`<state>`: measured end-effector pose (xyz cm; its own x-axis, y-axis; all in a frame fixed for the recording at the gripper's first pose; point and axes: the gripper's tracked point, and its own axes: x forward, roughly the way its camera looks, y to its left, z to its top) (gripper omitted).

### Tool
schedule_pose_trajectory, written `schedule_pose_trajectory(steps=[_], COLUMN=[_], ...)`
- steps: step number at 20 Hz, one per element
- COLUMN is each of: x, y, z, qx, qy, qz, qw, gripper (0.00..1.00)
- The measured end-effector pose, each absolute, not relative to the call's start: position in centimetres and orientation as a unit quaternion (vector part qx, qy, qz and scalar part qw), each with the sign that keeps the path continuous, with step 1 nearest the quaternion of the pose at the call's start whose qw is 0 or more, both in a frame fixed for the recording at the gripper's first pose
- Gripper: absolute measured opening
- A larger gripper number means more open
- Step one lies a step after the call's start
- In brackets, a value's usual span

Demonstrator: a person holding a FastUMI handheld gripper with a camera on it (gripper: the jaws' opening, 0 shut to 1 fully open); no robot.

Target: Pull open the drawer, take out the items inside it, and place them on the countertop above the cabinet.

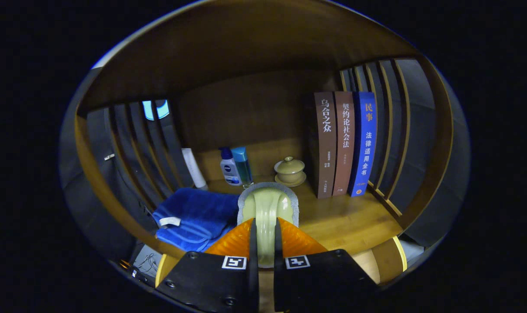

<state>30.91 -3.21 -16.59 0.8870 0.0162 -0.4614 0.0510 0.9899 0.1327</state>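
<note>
Claw (263,237) clamped on a pale green scrubber (267,208) with a grey fuzzy edge — both fingers (228,243) press its narrow handle part from either side, and the wider head sticks out just ahead of the fingertips. Scrubber is held above the wooden worktop (346,221); cannot tell whether its front edge touches the wood.

On the worktop, left of the scrubber and just beside it, a folded blue towel (193,219) with a small white tag, lying flat near the front edge. Beyond the towel, at the back, a white tube (193,167) leans against the slatted side wall (146,152). Next to it stand a white-and-blue bottle (229,167) and a teal bottle (243,164), touching or nearly so. Right of the bottles, a small tan lidded cup on a saucer (290,171), directly beyond the scrubber head.

Further right — three books (346,143) upright in a row, two brown and one blue, spines facing the claw, the blue one nearest the right slatted wall (389,130). Wooden back panel (246,113) behind everything.
</note>
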Motion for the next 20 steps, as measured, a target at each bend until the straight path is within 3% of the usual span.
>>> schedule_pose_trajectory(steps=[5, 13, 20], x=[34.0, 36.8, 37.4], y=[-3.4, -2.8, -2.9], z=[-21.2, -22.6, -24.3], qx=[0.059, 0.018, 0.07], qy=[0.299, 0.311, 0.316], qz=[-0.007, 0.0, -0.014], qw=[0.953, 0.95, 0.946], gripper=[0.18, 0.18, 0.35])
